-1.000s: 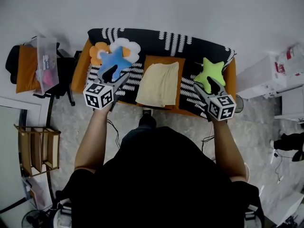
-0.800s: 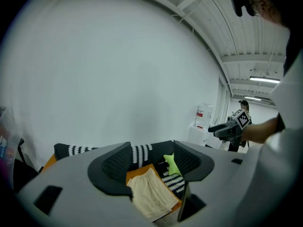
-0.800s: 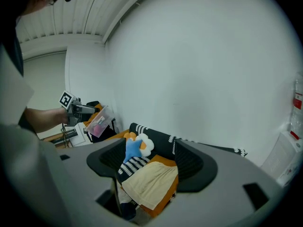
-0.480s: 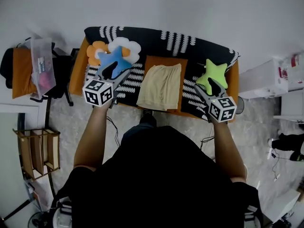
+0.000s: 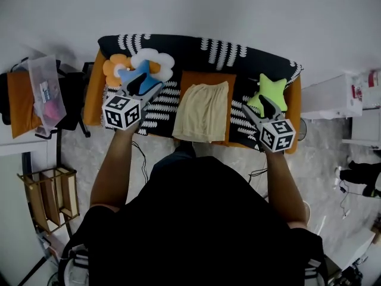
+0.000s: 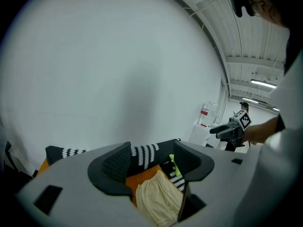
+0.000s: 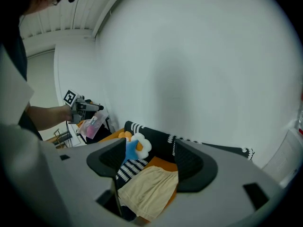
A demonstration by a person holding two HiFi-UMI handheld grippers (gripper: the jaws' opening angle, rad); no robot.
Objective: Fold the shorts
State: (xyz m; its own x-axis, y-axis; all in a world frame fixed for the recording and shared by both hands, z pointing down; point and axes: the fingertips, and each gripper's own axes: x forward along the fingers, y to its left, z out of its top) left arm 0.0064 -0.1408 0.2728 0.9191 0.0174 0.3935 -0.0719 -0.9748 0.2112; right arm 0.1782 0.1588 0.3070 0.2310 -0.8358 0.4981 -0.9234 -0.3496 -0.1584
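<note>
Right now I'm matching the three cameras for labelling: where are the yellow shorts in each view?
Head view: shorts at the centre, slightly above the middle.
Left gripper view: shorts at bottom centre.
Right gripper view: shorts at bottom centre, slightly left.
Shared landmark: the orange cloth under the shorts.

A black throw with white dash marks [image 5: 220,51] drapes an orange couch [image 5: 92,100], bearing a blue star-shaped cushion [image 5: 127,75], a white flower-shaped cushion [image 5: 157,59] and a lime-green star-shaped cushion [image 5: 275,88]. Left of it, a clear plastic bag [image 5: 44,94] holds something pink, perhaps cloth.
</note>
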